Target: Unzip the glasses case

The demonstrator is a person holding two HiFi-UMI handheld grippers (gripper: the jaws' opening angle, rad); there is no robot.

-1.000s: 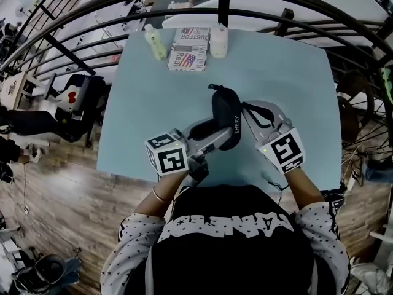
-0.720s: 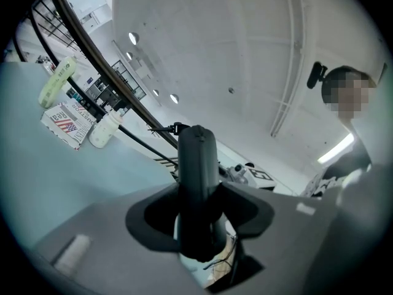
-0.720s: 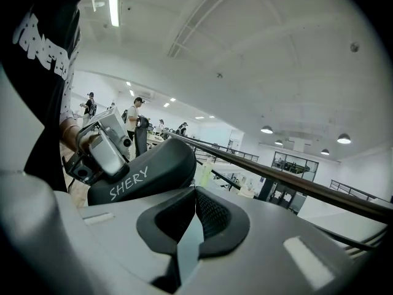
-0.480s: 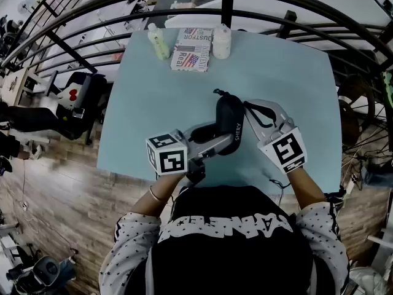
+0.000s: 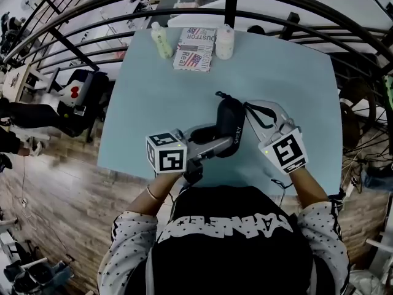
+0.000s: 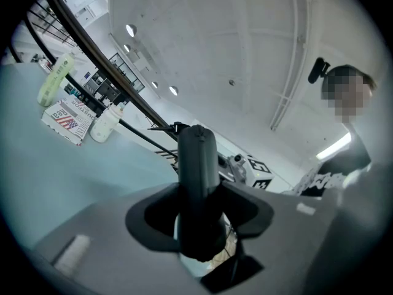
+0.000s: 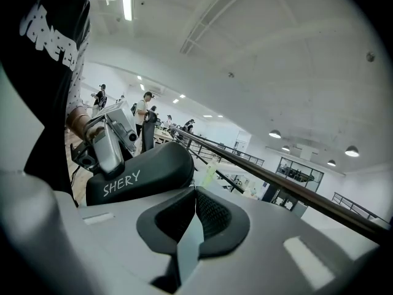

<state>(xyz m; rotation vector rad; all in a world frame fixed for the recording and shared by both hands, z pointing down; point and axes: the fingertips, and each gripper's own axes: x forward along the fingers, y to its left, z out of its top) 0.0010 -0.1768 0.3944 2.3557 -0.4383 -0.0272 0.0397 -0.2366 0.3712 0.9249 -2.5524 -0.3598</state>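
The black glasses case (image 5: pixel 230 120), printed SHERY, is held just above the pale blue table (image 5: pixel 153 97) near its front edge. My left gripper (image 5: pixel 213 138) comes in from the left and is shut on the case's near end. In the left gripper view the case (image 6: pixel 196 165) stands upright between the jaws of that gripper (image 6: pixel 198 223). My right gripper (image 5: pixel 250 110) sits close against the case's right side. In the right gripper view the right gripper (image 7: pixel 195 217) has its pads together with nothing visible between them, and the case (image 7: pixel 138 174) lies just left of them.
At the table's far edge stand a green bottle (image 5: pixel 161 42), a printed box (image 5: pixel 195 48) and a white bottle (image 5: pixel 225 42). A dark curved railing (image 5: pixel 92 23) runs beyond the table. Chairs and a wooden floor lie off the left edge.
Both grippers and the case keep the same pose. Only the view has shifted slightly.
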